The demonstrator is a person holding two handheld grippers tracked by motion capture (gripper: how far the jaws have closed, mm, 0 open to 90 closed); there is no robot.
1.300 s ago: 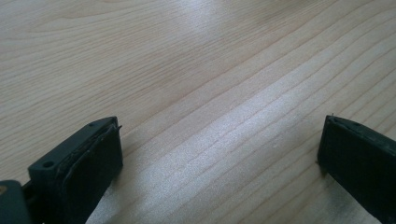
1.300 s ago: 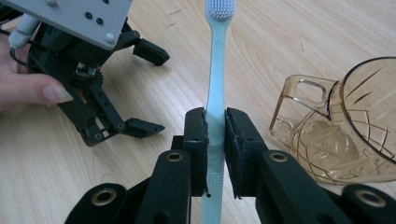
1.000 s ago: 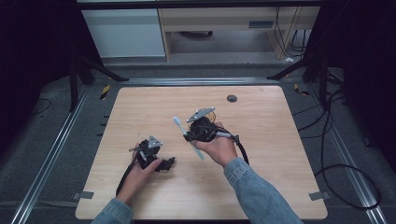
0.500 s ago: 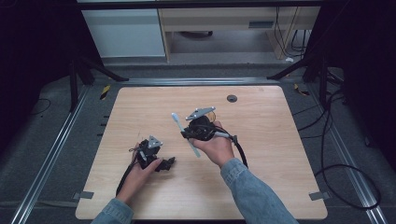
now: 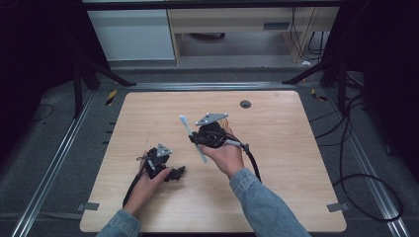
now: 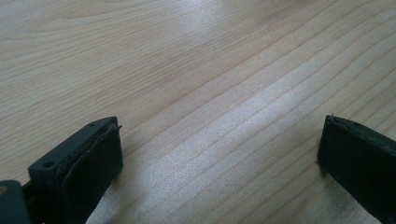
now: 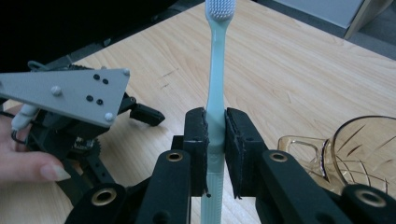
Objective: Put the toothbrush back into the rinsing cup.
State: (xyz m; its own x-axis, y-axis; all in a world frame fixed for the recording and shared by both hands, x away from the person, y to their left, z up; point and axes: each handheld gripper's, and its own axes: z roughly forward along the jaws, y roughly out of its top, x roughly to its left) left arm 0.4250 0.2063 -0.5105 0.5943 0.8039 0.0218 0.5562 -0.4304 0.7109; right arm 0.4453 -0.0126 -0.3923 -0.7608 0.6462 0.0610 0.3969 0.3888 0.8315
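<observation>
Toothbrush [image 7: 215, 100] | unmoved, clamped in right gripper [image 7: 215, 135] | left gripper [image 6: 219, 154] unchanged

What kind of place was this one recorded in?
Probably a lab or recording studio rather than a home: a bare wooden table stands between metal rails, loose cables trail over grey floor, and dark stand legs straddle the back.

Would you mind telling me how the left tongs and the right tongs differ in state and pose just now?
The right tongs are shut on a pale toothbrush, gripping its handle, while the left tongs stand wide open with nothing between them. In the high view the right tongs sit nearer the table's middle, the left tongs nearer the person's edge. Both have black jaws, and each carries a grey three-cornered plate.
</observation>
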